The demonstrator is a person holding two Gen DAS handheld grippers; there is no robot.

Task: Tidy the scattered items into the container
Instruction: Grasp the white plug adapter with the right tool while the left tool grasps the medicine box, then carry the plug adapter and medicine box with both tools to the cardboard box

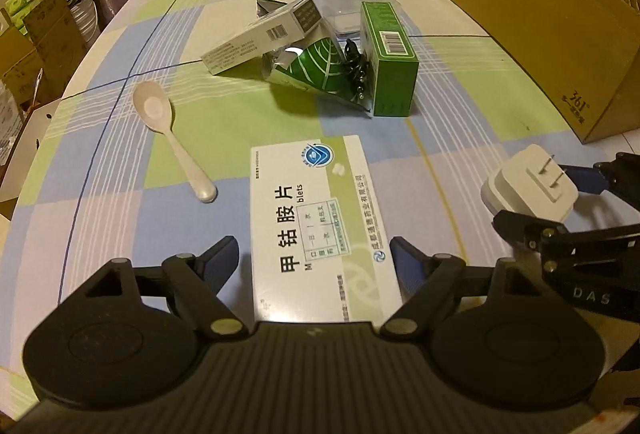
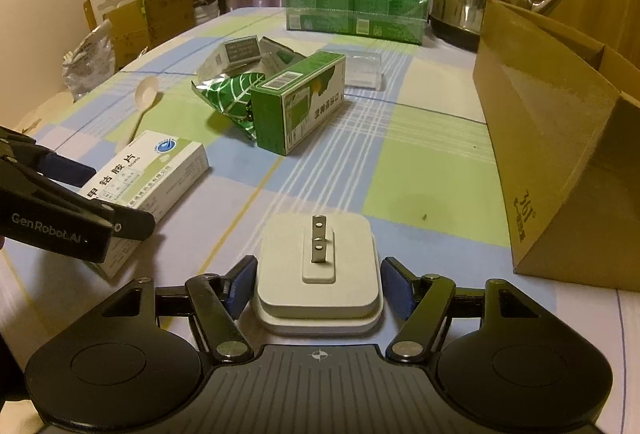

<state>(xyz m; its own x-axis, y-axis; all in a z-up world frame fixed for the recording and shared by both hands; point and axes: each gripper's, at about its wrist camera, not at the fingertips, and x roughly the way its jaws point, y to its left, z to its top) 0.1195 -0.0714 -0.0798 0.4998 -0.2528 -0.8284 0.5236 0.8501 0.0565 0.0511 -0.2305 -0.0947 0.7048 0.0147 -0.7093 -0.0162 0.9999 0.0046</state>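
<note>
The left gripper [image 1: 316, 254] stands apart astride one white tablet box [image 1: 320, 218], pads clear; the right gripper [image 2: 318, 286] straddles one white plug adapter [image 2: 318, 270], barely apart. One spoon [image 1: 160, 122], one green box [image 1: 388, 66] lie farther on the bench [image 1: 120, 174]; one cardboard container [image 2: 560, 154] stands right.

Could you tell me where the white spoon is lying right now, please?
The white spoon lies on the tablecloth, left of the white medicine box, in the left wrist view.
</note>
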